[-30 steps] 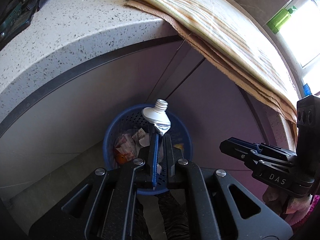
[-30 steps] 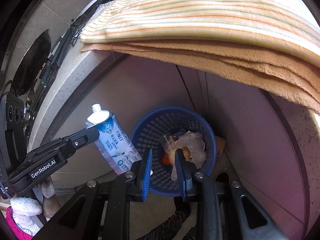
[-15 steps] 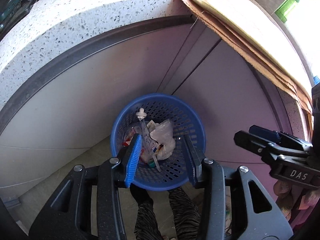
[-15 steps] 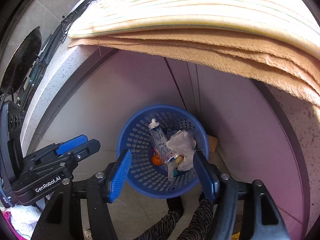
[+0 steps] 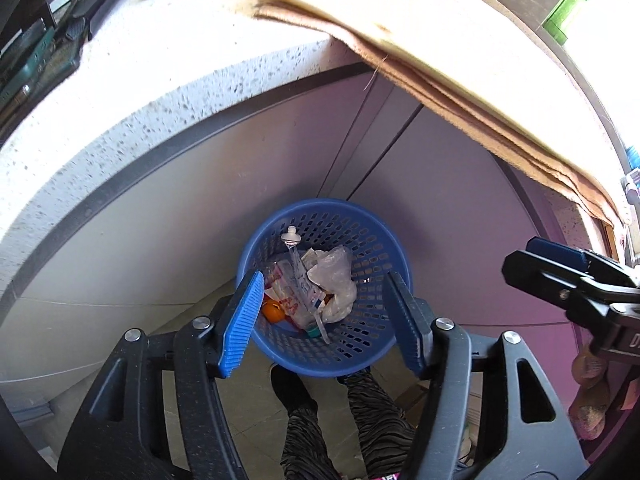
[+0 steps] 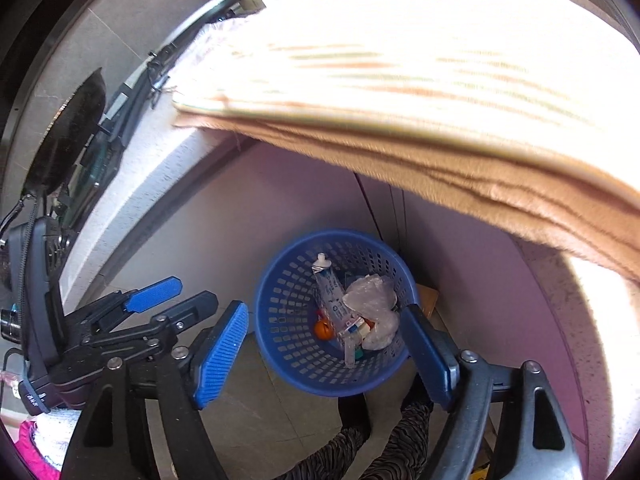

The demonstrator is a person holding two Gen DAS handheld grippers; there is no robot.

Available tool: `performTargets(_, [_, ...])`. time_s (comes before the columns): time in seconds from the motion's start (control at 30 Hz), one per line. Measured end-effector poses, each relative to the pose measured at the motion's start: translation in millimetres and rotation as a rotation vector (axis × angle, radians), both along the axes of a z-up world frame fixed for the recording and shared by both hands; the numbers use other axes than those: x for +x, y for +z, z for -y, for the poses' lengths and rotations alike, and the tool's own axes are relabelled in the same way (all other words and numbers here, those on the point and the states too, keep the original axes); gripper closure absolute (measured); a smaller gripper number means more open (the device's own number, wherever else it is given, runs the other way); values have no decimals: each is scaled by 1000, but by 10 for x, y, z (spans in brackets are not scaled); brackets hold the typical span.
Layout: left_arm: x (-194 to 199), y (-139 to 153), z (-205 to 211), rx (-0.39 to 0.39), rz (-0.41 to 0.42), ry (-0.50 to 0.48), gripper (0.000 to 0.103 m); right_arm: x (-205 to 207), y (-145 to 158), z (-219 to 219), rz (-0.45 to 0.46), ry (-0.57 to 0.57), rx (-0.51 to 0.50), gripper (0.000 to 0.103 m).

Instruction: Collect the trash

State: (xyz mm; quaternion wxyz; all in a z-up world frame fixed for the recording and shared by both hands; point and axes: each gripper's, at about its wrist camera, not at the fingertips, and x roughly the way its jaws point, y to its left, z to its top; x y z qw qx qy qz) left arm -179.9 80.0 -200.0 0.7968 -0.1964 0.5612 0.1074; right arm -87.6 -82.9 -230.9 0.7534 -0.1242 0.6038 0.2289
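Left gripper: your left gripper (image 5: 324,320) hangs above the round blue perforated plastic basket (image 5: 362,354); its jaws have just been opening and now stand spread, with nothing between the blue ribbed pads (image 5: 241,322).
Right gripper: your right gripper (image 6: 326,360) also points down over the basket (image 6: 288,356); its jaws have just been opening too, they stand wide apart and hold nothing.
Basket: it sits on the tiled floor, close against the pale cabinet doors (image 5: 420,208) under the speckled white stone counter (image 5: 152,80).
Squeezed tube: the flattened white-and-blue tube with a white screw neck (image 6: 330,286) lies inside the basket, neck toward the cabinet side, leaning on the other rubbish.
Plastic wrap: a crumpled clear plastic bag (image 6: 374,308) lies just beside the tube, touching it.
Other trash: a small orange round piece (image 6: 323,330) and red-and-white printed wrappers (image 5: 286,298) rest lower in the basket.
Counter top: a folded striped cream towel over tan cloth (image 6: 420,92) overhangs the counter edge above the basket.
You: your legs in dark patterned trousers (image 5: 340,428) stand just behind the basket.
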Motion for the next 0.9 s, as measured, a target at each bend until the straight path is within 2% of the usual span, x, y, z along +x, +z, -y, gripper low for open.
performTargets(0.2, [-23, 208, 36, 21, 8, -2, 40, -54, 254, -18, 24, 27, 23, 20])
performTargets(0.53, [-55, 589, 59, 39, 102, 4, 40, -165, 763, -31, 95, 82, 68, 20])
performTargets(0.83, [-12, 1253, 196, 80, 230, -13, 40, -195, 1338, 94, 197, 67, 133, 19])
performTargets(0.9, [16, 1394, 242, 90, 255, -23, 32, -187, 1481, 146, 225, 57, 148, 19])
